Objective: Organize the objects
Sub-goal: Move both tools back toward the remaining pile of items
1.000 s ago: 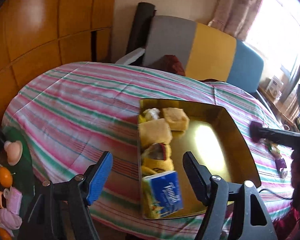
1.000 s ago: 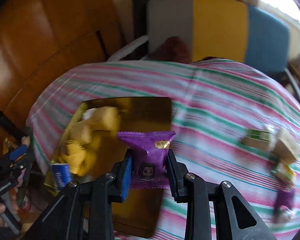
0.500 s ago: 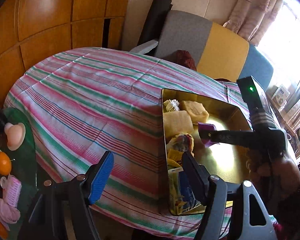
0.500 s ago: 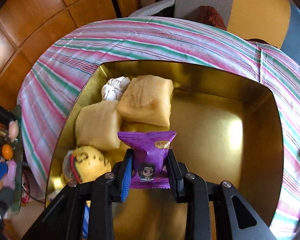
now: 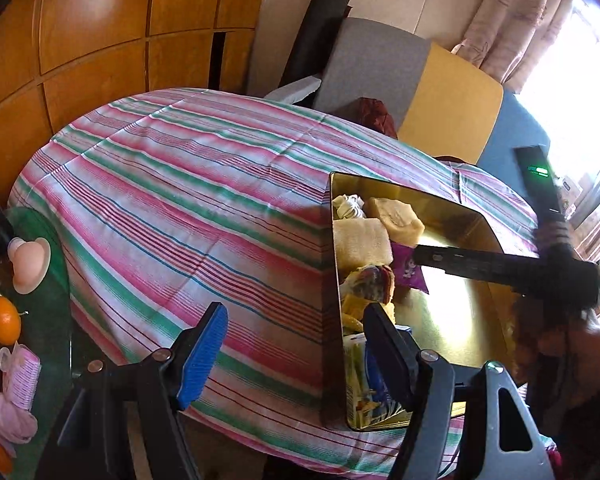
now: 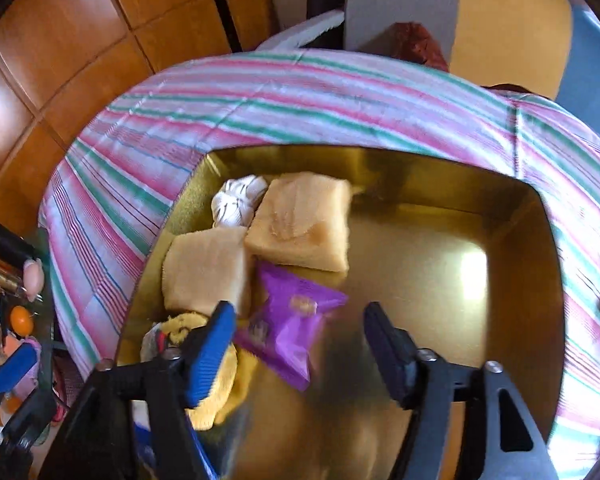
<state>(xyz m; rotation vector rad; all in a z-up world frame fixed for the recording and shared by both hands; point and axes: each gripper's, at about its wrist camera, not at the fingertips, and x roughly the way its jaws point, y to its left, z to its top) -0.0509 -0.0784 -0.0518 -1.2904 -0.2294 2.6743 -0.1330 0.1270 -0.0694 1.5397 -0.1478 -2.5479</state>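
A gold metal tray [image 6: 512,264] [image 5: 466,320] sits on the striped tablecloth. It holds two yellow sponge squares [image 6: 304,222], a white knotted cloth [image 6: 238,200], a yellow plush item [image 6: 220,376] and a blue tissue pack [image 5: 374,384]. A purple snack packet [image 6: 290,322] [image 5: 408,270] lies tilted in the tray, free of the fingers. My right gripper [image 6: 298,340] is open just above it. My left gripper [image 5: 296,344] is open and empty at the table's near edge, left of the tray.
The striped tablecloth [image 5: 188,200] spreads left of the tray. A side table at the left carries an orange [image 5: 3,325], pink items [image 5: 28,258] and hair rollers. A grey, yellow and blue sofa [image 5: 448,108] stands behind the table. Wooden panels line the wall.
My right gripper has opened and let go of the purple packet, which has dropped tilted into the tray beside the sponge squares. My left gripper has stayed open and shifted slightly.
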